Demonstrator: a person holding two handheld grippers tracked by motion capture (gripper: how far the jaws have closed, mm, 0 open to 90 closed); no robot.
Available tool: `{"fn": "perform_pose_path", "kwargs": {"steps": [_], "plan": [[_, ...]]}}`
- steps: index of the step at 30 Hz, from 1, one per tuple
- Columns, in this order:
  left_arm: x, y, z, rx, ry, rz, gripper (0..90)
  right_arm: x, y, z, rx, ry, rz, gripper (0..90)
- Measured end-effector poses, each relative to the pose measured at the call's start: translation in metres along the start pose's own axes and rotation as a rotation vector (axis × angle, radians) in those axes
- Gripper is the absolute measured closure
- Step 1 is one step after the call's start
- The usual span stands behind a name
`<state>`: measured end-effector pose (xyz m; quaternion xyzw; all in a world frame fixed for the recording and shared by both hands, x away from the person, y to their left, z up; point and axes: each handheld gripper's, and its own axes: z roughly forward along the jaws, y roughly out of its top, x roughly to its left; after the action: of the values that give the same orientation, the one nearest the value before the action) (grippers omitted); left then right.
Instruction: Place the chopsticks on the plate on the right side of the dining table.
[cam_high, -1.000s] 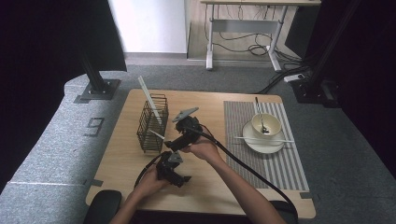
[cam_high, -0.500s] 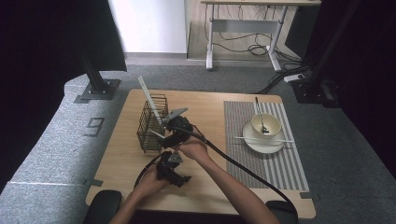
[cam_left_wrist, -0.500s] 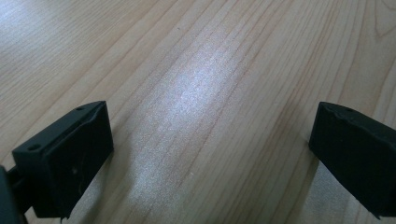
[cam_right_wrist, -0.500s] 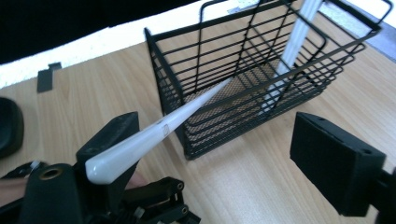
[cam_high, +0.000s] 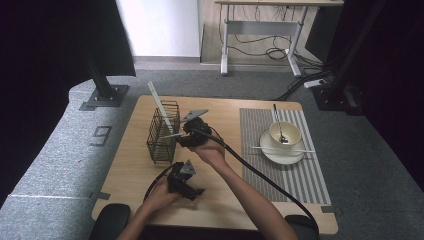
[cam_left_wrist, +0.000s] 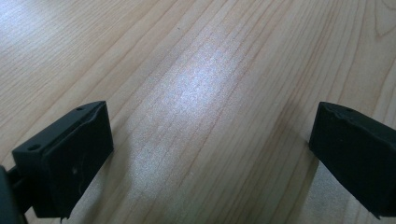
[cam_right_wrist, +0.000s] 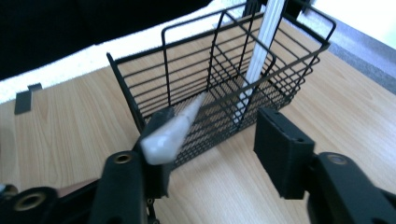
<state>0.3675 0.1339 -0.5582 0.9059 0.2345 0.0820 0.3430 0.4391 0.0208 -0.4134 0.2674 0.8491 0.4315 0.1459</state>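
A black wire basket (cam_high: 162, 132) (cam_right_wrist: 261, 105) stands at the left middle of the wooden table (cam_high: 125, 170). One white stick (cam_high: 159, 104) (cam_right_wrist: 264, 51) leans upright inside it. My right gripper (cam_high: 192, 135) (cam_right_wrist: 217, 123) hovers just right of the basket, jaws wide open. A second white stick (cam_high: 172, 135) (cam_right_wrist: 175, 130) lies against one jaw, its far end poking into the basket. My left gripper (cam_high: 185, 180) (cam_left_wrist: 210, 135) sits low over bare wood near the front edge, open with nothing between its jaws.
A striped placemat (cam_high: 300, 175) covers the table's right side. On it a white plate (cam_high: 280, 156) carries a cream bowl (cam_high: 287, 131) with a spoon (cam_high: 276, 117), and a thin white stick (cam_high: 305, 150) lies across the plate. Cables trail from both grippers.
My right gripper has moved left and away from me to the basket, bringing the white stick's end into it. The left gripper has stayed put.
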Motion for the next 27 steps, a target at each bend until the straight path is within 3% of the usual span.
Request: {"fn": "perform_pose_path", "kwargs": {"steps": [8, 16, 27], "plan": [[0.0, 0.0, 0.0, 0.003, 0.0, 0.002, 0.0, -0.004, 0.002, 0.001, -0.03, 0.004, 0.006, 61.7], [0.0, 0.0, 0.0, 0.005, 0.001, 0.005, 0.0, -0.007, 0.006, -0.002, -0.067, 0.022, -0.007, 81.7], [0.0, 0.0, 0.0, 0.005, 0.001, 0.004, 0.0, -0.006, 0.011, -0.011, -0.065, 0.031, -0.028, 82.2]]}}
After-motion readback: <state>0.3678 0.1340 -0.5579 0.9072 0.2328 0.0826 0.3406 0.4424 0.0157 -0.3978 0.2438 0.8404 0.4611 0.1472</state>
